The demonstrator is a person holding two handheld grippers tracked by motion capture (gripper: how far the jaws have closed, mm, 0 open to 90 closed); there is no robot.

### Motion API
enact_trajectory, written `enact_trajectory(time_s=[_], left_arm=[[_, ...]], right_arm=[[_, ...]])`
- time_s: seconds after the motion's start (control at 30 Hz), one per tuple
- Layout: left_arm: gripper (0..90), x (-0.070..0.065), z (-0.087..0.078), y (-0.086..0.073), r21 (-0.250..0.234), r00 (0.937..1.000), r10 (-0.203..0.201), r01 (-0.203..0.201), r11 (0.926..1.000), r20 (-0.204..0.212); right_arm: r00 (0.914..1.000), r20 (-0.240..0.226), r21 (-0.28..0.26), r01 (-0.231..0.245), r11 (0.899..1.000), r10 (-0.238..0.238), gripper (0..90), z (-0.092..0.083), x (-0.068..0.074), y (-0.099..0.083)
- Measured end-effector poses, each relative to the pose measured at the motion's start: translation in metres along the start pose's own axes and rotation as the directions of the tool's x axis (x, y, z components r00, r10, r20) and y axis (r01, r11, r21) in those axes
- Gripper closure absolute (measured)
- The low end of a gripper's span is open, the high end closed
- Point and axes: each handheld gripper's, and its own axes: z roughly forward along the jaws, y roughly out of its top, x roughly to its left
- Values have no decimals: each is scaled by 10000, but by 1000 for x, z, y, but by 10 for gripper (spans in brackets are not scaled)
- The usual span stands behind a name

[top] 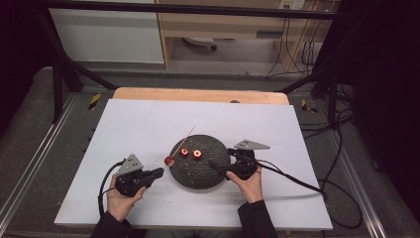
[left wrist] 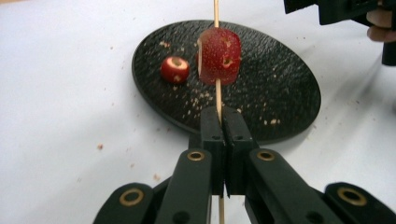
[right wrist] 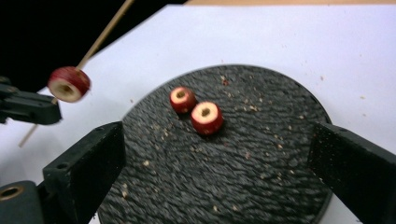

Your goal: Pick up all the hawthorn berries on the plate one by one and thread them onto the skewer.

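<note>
My left gripper [left wrist: 222, 112] is shut on a thin wooden skewer [left wrist: 217, 95] that carries one red fruit slice [left wrist: 220, 56] with a cored hole. In the high view this gripper [top: 159, 171] sits left of the round black plate [top: 198, 178], with the skewered slice [top: 169, 160] at the plate's left rim. Two more cored red slices [right wrist: 182, 99] [right wrist: 206, 117] lie side by side on the plate. My right gripper [right wrist: 217, 135] stands open over the plate's near right part, nothing between its jaws.
A white sheet [top: 148, 124] covers the wooden table, with crumbs scattered on it and on the plate. Cables trail from both grippers, the right one off the table's right edge [top: 297, 181]. A black frame and shelves stand beyond the table.
</note>
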Motion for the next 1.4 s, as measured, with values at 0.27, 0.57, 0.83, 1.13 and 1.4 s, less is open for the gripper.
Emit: enact_trajectory(time_s=[0.27, 0.57, 0.83, 1.13, 1.4], left_arm=[[884, 6, -8, -17, 177, 10000, -29, 29, 9998, -21], [884, 11, -14, -28, 336, 9999, 81, -84, 9994, 87], [884, 12, -16, -32, 413, 9998, 159, -164, 9990, 122], [883, 11, -15, -33, 565, 9994, 295, -305, 9979, 194], [883, 12, -15, -33, 557, 9996, 237, -245, 9981, 148]], right_arm=[[9980, 160, 1089, 587, 9923, -608, 38, 5, 1, 9], [9939, 190, 2003, 1023, 9744, -1082, 43, 19, 5, 24], [9883, 114, 3038, 1416, 9422, -1522, 54, 39, 12, 38], [9777, -30, 4099, 1927, 8915, -2099, 135, 68, 24, 55], [9776, -182, 4572, 1945, 8678, -2095, 262, 90, 26, 63]])
